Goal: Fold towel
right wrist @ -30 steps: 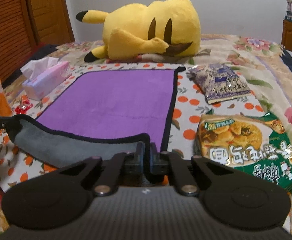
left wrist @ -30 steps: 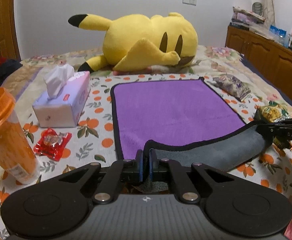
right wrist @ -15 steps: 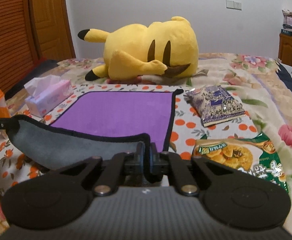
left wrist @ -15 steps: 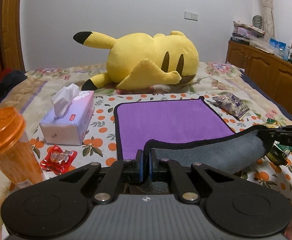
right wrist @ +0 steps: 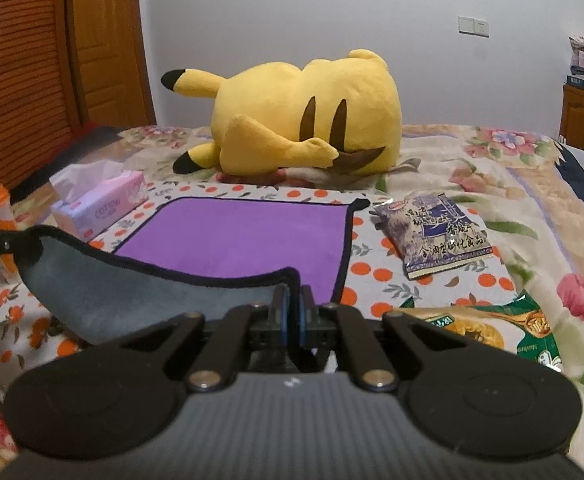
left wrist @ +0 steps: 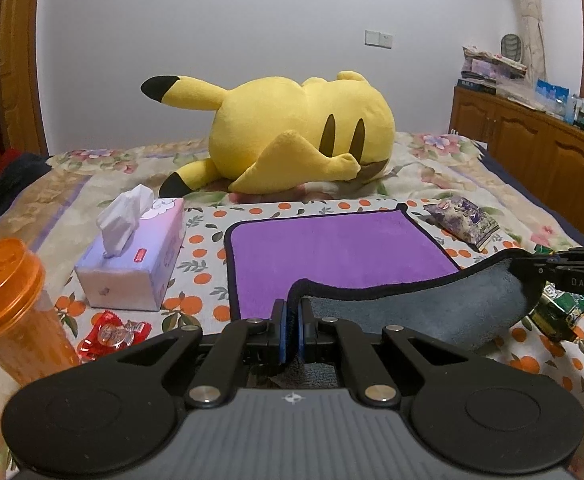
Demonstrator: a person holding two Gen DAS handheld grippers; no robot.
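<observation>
A purple towel [left wrist: 331, 248] with a black hem and a grey underside lies on the patterned bedspread; it also shows in the right wrist view [right wrist: 236, 236]. My left gripper [left wrist: 291, 320] is shut on its near left corner. My right gripper [right wrist: 292, 308] is shut on its near right corner, and shows from the side in the left wrist view [left wrist: 531, 268]. The near edge is lifted off the bed and hangs between the grippers with the grey side [left wrist: 411, 312] facing me. The far half lies flat.
A yellow plush toy [left wrist: 292, 136] lies beyond the towel. A tissue box [left wrist: 132, 264], an orange cup [left wrist: 8, 304] and a red candy wrapper [left wrist: 112, 332] sit to the left. A purple snack bag [right wrist: 431, 232] and a green snack bag [right wrist: 491, 328] sit to the right. Wooden cabinets [left wrist: 531, 152] stand far right.
Both grippers have risen with the near edge of the towel. The view has tilted up, so the towel's flat part looks shorter and lies farther away.
</observation>
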